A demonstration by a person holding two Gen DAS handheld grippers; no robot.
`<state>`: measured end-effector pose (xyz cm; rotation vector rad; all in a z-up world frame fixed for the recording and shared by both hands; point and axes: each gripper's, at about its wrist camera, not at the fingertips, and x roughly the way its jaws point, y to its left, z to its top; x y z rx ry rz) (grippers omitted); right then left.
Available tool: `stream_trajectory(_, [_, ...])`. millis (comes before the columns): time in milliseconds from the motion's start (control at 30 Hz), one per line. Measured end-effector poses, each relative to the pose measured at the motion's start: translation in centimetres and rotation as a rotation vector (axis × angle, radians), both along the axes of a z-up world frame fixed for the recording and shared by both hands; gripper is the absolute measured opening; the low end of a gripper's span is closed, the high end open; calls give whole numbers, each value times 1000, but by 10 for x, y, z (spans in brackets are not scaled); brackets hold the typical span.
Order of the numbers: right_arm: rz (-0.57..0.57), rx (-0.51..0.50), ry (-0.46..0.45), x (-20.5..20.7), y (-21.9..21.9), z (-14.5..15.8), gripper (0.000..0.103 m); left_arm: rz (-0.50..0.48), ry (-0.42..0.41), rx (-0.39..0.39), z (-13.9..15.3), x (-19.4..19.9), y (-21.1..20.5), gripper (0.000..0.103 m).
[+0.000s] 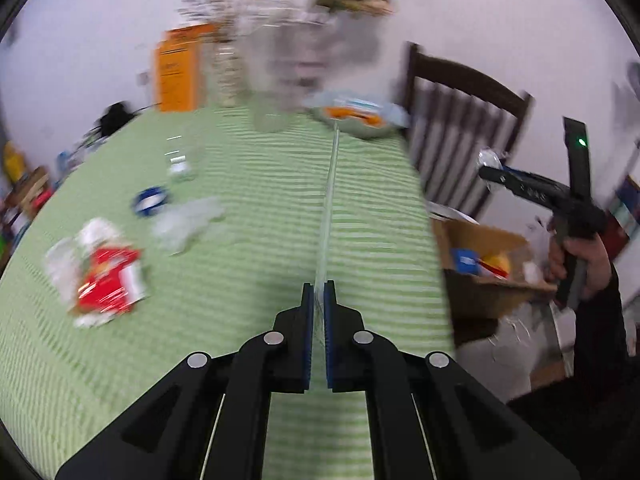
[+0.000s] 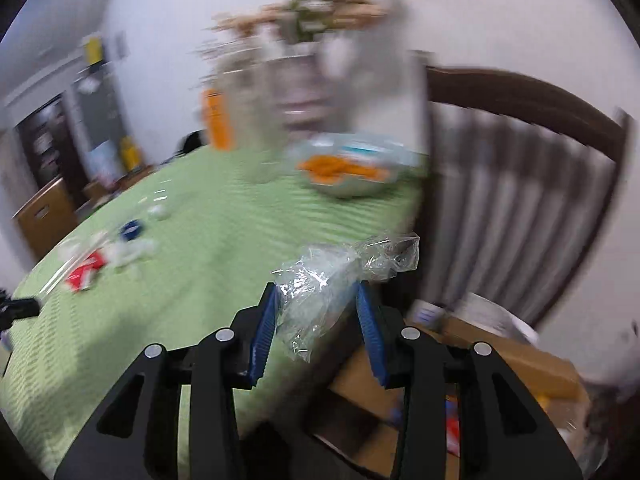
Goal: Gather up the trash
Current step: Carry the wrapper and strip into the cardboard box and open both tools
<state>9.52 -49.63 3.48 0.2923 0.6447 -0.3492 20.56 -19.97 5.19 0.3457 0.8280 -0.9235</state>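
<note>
Green striped tablecloth carries the remaining litter at left: a red and white wrapper, a blue cap and a crumpled clear film just beside it. At centre, the left gripper is closed on a thin clear sheet seen edge-on, which stands up from the pads towards a bowl of orange snacks. To the right, past the table edge, a cardboard box already holds some trash. Above it, the right gripper clamps a wad of clear plastic wrap at a half-wide opening, beside a dark wooden chair.

Likely risks: the light wrap may slip from the pads and drop short of the box; the tall sheet may flex and brush the bowl or the blurred vase behind it.
</note>
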Motion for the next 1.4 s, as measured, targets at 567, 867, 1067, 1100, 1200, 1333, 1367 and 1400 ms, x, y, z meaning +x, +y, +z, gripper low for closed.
stream_trajectory(567, [-398, 168, 91, -174, -125, -75, 40, -406, 238, 323, -91, -87, -246, 2])
stream_trajectory(867, [-365, 234, 121, -173, -143, -105, 40, -347, 378, 505, -130, -73, -314, 2])
stream_trajectory(1067, [-340, 273, 129, -166, -154, -120, 40, -313, 421, 581, -141, -61, -359, 3])
stream_trajectory(1100, [-336, 276, 130, -165, -155, -122, 40, -305, 423, 587, -143, -59, -365, 3])
stream_trajectory(1200, [-325, 290, 131, -160, -158, -126, 41, -244, 458, 605, -156, -43, -389, 13])
stream_trajectory(1333, [-308, 304, 141, -152, -161, -133, 41, -147, 446, 512, -154, -25, -402, 33])
stream_trajectory(1367, [-303, 308, 146, -150, -161, -135, 41, -140, 447, 495, -153, -24, -403, 36])
stream_trajectory(1400, [-296, 312, 152, -147, -161, -138, 41, -135, 454, 471, -151, -24, -405, 38])
